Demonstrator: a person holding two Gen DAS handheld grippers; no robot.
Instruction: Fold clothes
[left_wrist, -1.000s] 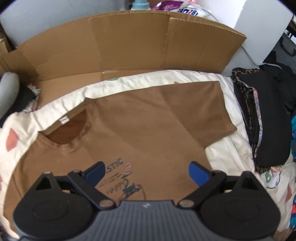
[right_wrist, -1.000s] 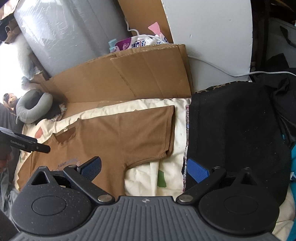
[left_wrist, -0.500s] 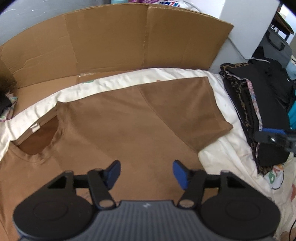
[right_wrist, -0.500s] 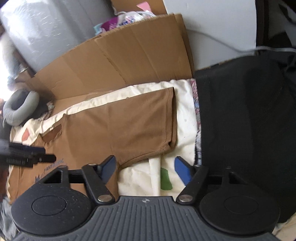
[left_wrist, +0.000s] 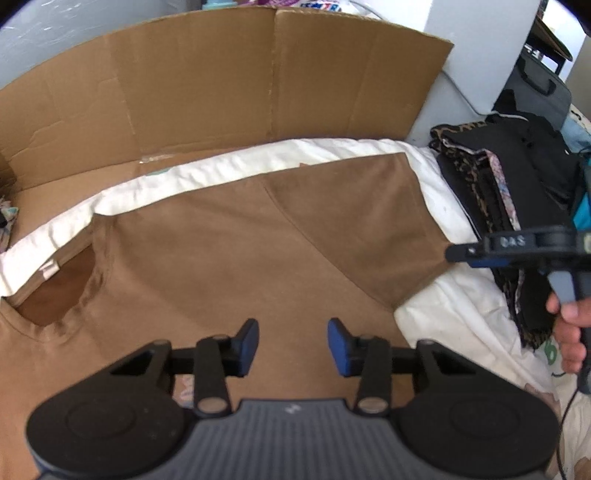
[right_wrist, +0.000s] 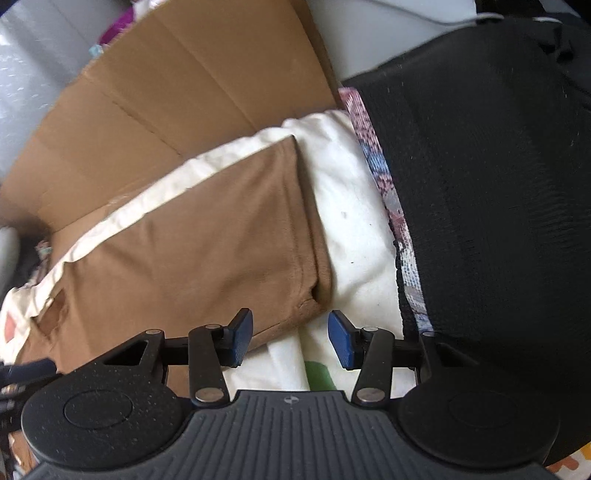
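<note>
**Both grippers closer in over the brown shirt, jaws narrowed**

Since a second ago both grippers have moved forward and their jaws have come in from wide to about half open. The left gripper (left_wrist: 291, 341) has moved past the chest print, which now only peeks out under its left arm, and hangs over the plain chest of the brown T-shirt (left_wrist: 236, 251). Nothing sits between its blue pads (left_wrist: 246, 341); whether they touch the cloth cannot be told.

The shirt lies flat, front up, on a cream sheet (left_wrist: 443, 306), neck opening (left_wrist: 55, 291) at far left, one sleeve (left_wrist: 373, 221) spread toward the right. A cardboard sheet (left_wrist: 229, 81) stands behind it. A pile of dark clothes (left_wrist: 517, 192) lies just right of the cream sheet.

The right gripper (right_wrist: 290, 338), tilted and nearer than before, hangs at the sleeve's (right_wrist: 236, 236) lower hem corner, jaws partly open and empty; the left pad (right_wrist: 240, 339) is over brown cloth, the right pad over bare sheet (right_wrist: 354, 229). Black clothes (right_wrist: 491, 192) fill that view's right side, just beside the sheet.

From the left wrist view, the right gripper (left_wrist: 465, 254) has come in at the right edge, beside the sleeve hem, with a hand (left_wrist: 570, 325) on its trigger; its opening cannot be read from that side.
</note>
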